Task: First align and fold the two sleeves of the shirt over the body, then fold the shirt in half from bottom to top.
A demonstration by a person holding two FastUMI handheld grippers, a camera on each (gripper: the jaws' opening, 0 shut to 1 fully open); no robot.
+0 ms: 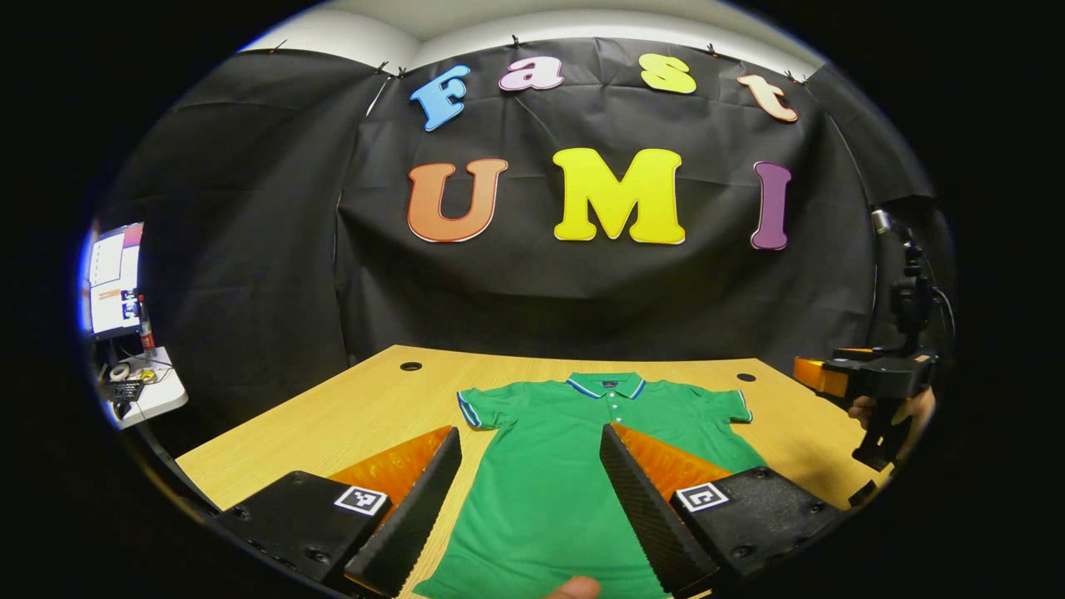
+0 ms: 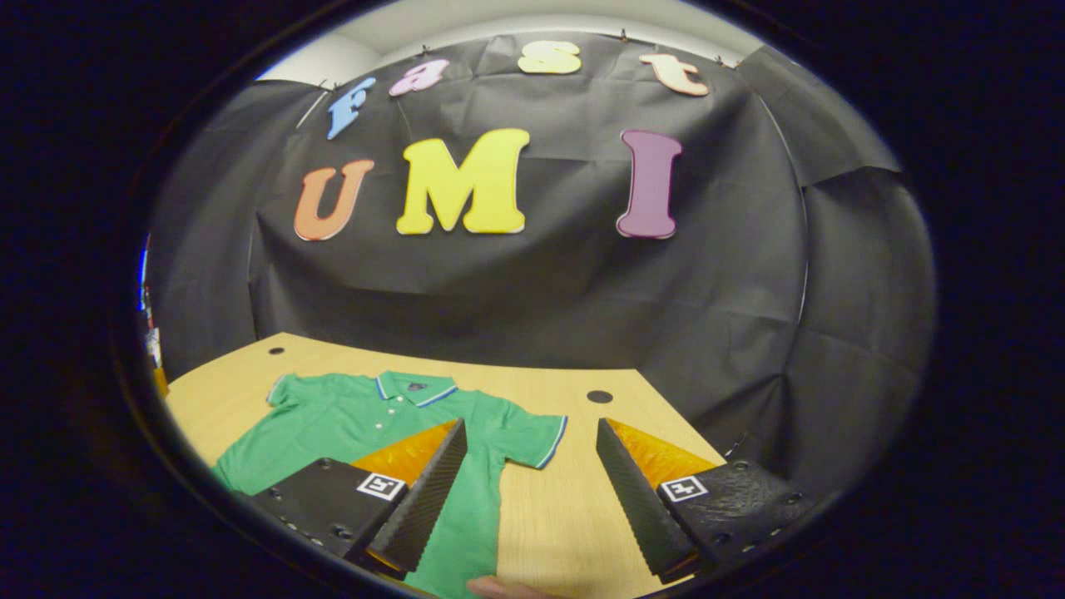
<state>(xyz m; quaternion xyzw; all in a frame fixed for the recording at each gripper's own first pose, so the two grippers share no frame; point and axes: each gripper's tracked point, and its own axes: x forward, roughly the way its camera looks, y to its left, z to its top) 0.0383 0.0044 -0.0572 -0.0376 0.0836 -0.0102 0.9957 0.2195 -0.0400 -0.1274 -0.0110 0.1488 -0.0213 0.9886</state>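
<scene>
A green polo shirt (image 1: 582,449) lies flat and face up on the wooden table (image 1: 366,408), collar toward the booth's black wall and both short sleeves spread out to the sides, none of it folded yet. In the left gripper view, the left gripper (image 1: 530,507) hovers above the lower body of the shirt with its fingers spread wide and nothing between them; the green fabric runs straight ahead through the gap, and the collar (image 1: 606,384) sits ahead, beyond the fingertips. Far off to that claw's right, at the table's edge, the other gripper (image 1: 874,378) shows with a hand behind it (its jaw state cannot be told from there). In the right gripper view, the right gripper (image 2: 530,499) is likewise wide open and empty, hanging over bare table beside the shirt: the near sleeve (image 2: 532,437) lies just ahead between its fingers, while the shirt's body stretches away to the claw's left, partly under its left finger (image 2: 416,499).
</scene>
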